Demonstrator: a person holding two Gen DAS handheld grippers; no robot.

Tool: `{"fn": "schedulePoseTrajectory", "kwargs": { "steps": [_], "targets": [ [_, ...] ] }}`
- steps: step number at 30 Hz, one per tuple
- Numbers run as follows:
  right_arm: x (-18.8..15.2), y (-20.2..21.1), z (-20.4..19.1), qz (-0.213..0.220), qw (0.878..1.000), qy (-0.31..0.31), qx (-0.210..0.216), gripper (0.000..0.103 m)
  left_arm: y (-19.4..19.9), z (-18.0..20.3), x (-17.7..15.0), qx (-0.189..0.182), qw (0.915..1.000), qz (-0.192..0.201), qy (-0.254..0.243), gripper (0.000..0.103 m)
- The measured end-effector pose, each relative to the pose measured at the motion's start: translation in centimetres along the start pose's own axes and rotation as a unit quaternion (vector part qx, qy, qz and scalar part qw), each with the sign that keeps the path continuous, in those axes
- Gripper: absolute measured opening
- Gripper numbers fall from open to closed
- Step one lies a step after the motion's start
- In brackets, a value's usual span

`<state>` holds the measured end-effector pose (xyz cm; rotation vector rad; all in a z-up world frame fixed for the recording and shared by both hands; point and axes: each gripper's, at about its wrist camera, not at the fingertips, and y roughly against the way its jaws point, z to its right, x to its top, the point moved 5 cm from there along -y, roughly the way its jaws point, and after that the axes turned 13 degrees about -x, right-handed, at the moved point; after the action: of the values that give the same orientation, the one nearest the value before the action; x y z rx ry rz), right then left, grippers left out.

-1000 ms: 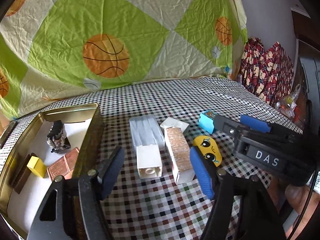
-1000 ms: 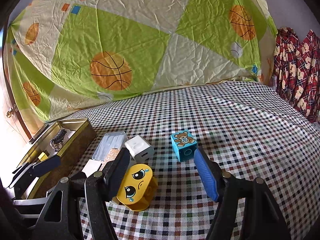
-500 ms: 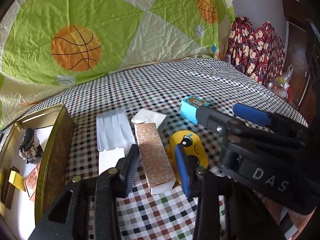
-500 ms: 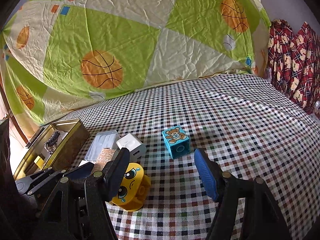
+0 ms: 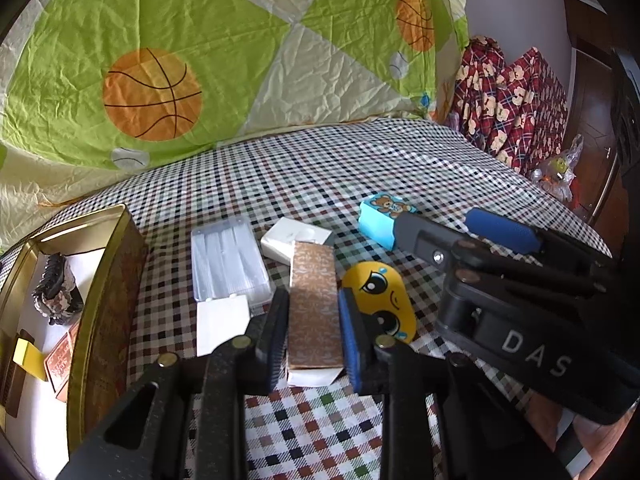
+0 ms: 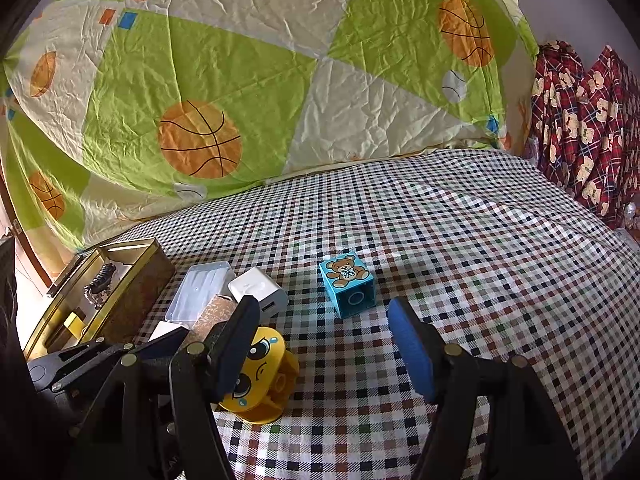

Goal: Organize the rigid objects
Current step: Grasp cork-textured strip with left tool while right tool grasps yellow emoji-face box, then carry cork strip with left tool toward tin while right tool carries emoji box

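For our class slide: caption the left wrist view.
Left gripper closing around the brown patterned box beside the yellow face block.

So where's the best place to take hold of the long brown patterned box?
Grip the long brown patterned box across its narrow width, near its close end, coming from above. Its long sides are flat and parallel. The left gripper already straddles it there, jaws closing.

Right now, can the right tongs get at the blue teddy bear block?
Probably yes. The right tongs stand open, with nothing between them, and the blue teddy bear block sits just ahead on bare checked cloth, clear of the yellow face block.
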<state>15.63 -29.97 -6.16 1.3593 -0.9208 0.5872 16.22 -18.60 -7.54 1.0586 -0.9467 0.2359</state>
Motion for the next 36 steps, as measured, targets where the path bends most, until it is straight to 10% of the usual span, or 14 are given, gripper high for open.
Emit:
{"fn": "schedulePoseTrajectory", "kwargs": {
  "steps": [13,24,27,36],
  "targets": [
    [-0.8,-1.1,-2.2,-0.032,0.997,0.048,0.045,0.069,5.5,-2.2,-0.2,0.071,0.9906,0.113,0.032,0.024],
    [-2.5,-2.8,-5.0,-0.084,0.988,0.126,0.036,0.069,5.8,-3.3,-0.5,0.08,0.9885,0.117,0.052,0.024],
    [-2.8,-3.5,-5.3,-0.103,0.985,0.132,0.045,0.053,5.8,-3.5,-0.5,0.075,0.9886,0.117,0.057,0.024],
    [-1.9,-1.4,-5.0,-0.057,0.989,0.125,0.054,0.053,5.9,-3.6,-0.5,0.067,0.9884,0.121,0.063,0.024]
  ]
}}
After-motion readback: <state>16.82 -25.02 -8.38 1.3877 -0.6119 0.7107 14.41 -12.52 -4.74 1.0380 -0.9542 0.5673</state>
